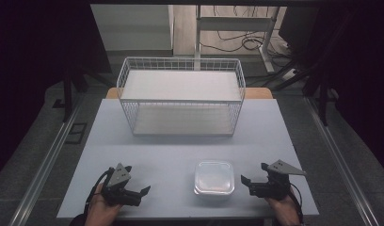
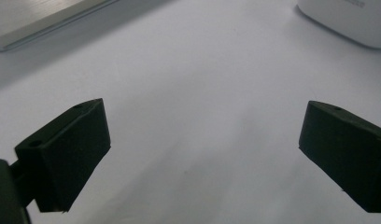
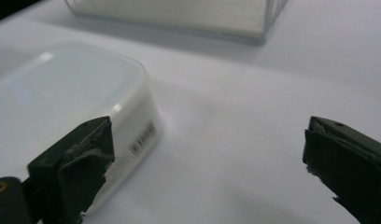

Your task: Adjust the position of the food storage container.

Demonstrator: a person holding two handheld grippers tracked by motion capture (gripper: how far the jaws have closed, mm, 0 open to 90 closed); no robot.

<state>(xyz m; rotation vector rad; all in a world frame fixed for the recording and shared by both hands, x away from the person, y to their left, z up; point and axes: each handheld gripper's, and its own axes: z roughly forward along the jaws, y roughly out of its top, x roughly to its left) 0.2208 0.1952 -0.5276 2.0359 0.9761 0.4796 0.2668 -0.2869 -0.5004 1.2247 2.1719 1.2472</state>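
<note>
White wire makes up the one basket (two shelves inside) at the far side of the table. One translucent lidded container lies near the front edge, between two grippers: left gripper and right gripper, both spread wide, gripping nothing

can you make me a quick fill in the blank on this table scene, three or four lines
1. The white wire basket stands at the ____ edge of the table.
2. The plastic container lies nearer the ____ claw.
3. The jaws of the left claw and the right claw are both ____.
4. The wire basket holds ____ shelves.

Missing words: far; right; open; two
</note>
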